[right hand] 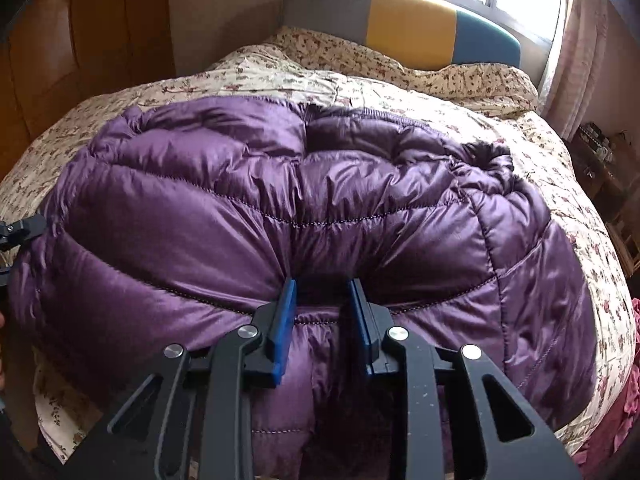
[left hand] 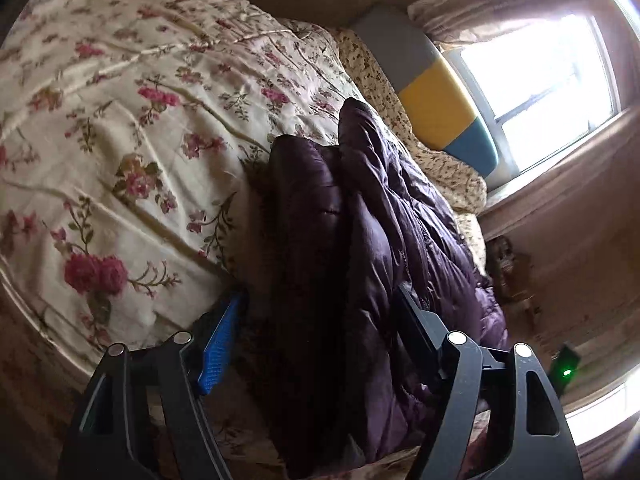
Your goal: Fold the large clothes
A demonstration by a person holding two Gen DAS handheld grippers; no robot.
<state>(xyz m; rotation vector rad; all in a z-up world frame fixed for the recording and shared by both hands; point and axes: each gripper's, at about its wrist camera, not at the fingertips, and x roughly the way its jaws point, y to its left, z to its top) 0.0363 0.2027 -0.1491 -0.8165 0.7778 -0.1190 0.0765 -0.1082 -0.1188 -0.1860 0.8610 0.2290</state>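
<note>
right wrist view: the purple down jacket (right hand: 312,208) lies spread across the floral bedspread (right hand: 540,148), its puffy near edge bunched up at the right gripper (right hand: 322,320). the blue pads (right hand: 285,320) sit narrow, with a fold of the quilted shell between them; they look to be pinching it, though how firm the bite is cannot be told. the left gripper (left hand: 316,332), in its own view, stands wide with its jaws straddling the jacket's left end, pads not pressing, nothing held.

this reads as the grasping step before a fold: one hand is on the near hem, the other not yet. the next move calls for the left jaws to close on the fabric at that end, then both hands to lift together and carry the near edge toward the far side, by the headboard (right hand: 404,24). slippery shell, so a shallow pinch could slide off.
</note>
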